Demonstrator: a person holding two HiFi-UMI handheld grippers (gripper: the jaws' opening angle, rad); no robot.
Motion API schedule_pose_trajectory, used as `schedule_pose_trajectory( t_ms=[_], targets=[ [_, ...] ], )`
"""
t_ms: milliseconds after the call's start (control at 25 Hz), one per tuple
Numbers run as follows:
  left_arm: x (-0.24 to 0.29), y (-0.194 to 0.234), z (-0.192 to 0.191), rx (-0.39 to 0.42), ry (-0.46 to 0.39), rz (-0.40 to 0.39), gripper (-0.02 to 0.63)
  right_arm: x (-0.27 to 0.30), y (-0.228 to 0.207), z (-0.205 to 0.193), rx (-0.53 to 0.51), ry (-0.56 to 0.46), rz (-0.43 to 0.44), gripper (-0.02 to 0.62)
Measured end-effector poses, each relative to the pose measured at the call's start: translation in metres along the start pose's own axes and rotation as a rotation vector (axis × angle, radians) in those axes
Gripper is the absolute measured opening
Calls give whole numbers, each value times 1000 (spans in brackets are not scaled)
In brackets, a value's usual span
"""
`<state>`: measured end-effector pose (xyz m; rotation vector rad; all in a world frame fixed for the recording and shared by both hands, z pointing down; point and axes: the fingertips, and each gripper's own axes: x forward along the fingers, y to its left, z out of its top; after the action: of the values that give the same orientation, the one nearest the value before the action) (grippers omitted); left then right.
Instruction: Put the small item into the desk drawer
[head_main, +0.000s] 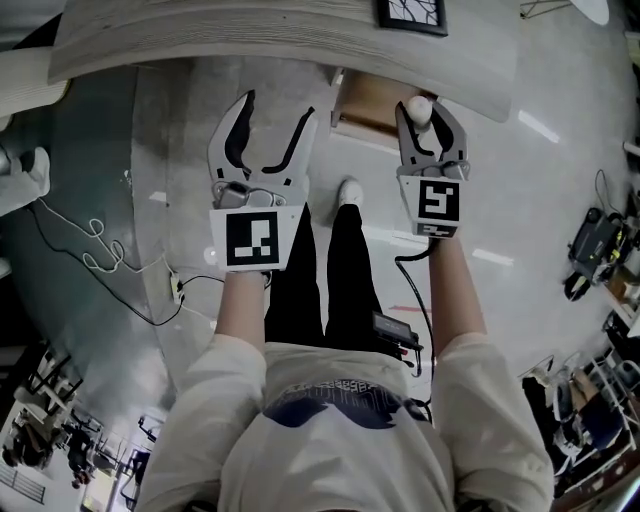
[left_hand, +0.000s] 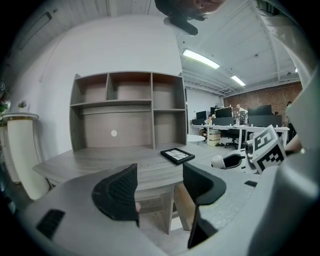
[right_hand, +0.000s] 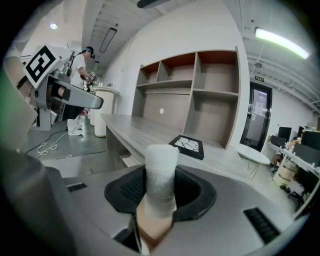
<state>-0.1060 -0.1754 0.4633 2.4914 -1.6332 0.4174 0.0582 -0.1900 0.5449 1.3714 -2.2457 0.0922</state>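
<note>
Both tongs are pointing toward the desk (head_main: 280, 45) from the person's outstretched hands. The left gripper (head_main: 278, 108) is hanging over the grey floor (head_main: 180, 150) with its jaws standing wide apart; its own view is showing nothing between the two dark pads (left_hand: 117, 192), only the desk edge and the space under it beyond them. The right gripper (head_main: 425, 116) is clamping the small item (head_main: 417, 106), a short upright piece with a white, rough-textured upper part and a tan lower part. In the right gripper view the item (right_hand: 161, 175) is standing straight up between the jaws, which are pressing on its two sides, and its white end is rising clear above them. In the head view the item is lying over the right end of the drawer (head_main: 372, 105), which is standing pulled out from under the desk edge and showing a wood-coloured inside; whether the item is already within it cannot be told. A black framed picture (head_main: 411, 12) is lying flat on the desk top, in front of an open shelf unit (left_hand: 127, 110). The person's dark-clothed legs (head_main: 325, 270) are showing between the two grippers.
</note>
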Motion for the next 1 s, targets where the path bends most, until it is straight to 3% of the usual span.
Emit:
schedule_pose_trajectory(
  t_ms=[680, 1000],
  targets=[
    [16, 6, -29, -27, 37, -6, 268, 44, 20, -48, -56, 111, 34, 130],
    [23, 12, -34, -36, 38, 1, 268, 60, 28, -71, -155, 186, 85, 130]
  ],
)
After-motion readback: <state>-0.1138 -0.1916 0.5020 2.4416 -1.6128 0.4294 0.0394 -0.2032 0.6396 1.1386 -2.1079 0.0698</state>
